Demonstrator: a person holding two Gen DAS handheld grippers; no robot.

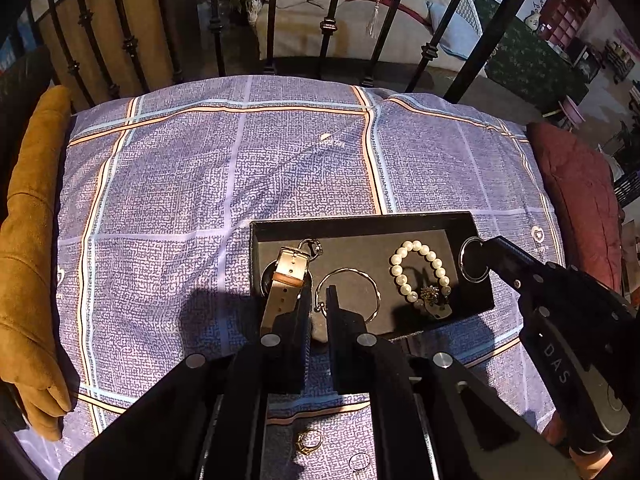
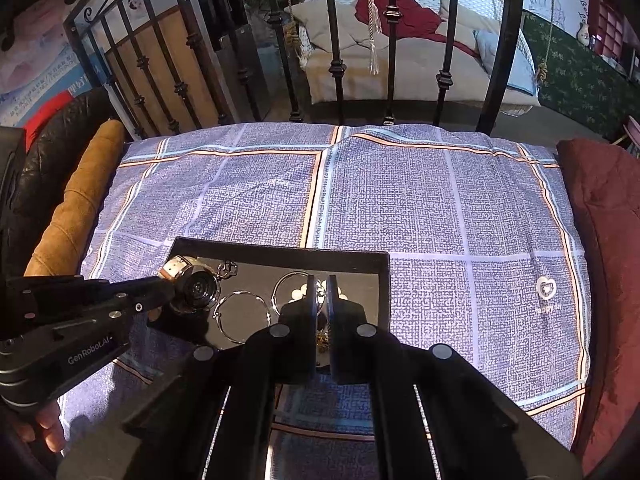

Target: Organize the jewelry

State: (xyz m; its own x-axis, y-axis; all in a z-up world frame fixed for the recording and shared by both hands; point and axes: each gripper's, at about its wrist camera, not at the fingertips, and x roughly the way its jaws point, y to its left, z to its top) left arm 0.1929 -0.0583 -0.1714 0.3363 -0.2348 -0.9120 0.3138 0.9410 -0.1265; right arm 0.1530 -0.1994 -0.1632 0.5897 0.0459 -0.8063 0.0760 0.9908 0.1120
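Observation:
A black open box (image 1: pixel 360 226) lies on the blue checked bedcover; it also shows in the right wrist view (image 2: pixel 280 249). In it lie a pearl bracelet (image 1: pixel 416 268) with a dark brooch (image 1: pixel 432 294) and a thin silver bangle (image 1: pixel 372 280). My left gripper (image 1: pixel 319 300) is shut on a watch (image 1: pixel 286 276) by its strap, over the box's left end; the watch face shows in the right wrist view (image 2: pixel 198 286). My right gripper (image 2: pixel 319 292) is shut on a silver ring bangle (image 1: pixel 472 260) above the box's right end. A gold ring (image 1: pixel 308 442) and a thin silver ring (image 1: pixel 359 462) lie on the cover near me.
A mustard cushion (image 1: pixel 28 248) lies along the left edge and a dark red cushion (image 1: pixel 580 196) along the right. A black iron headboard (image 1: pixel 328 28) stands behind the cover. The cover beyond the box is open fabric (image 1: pixel 240 160).

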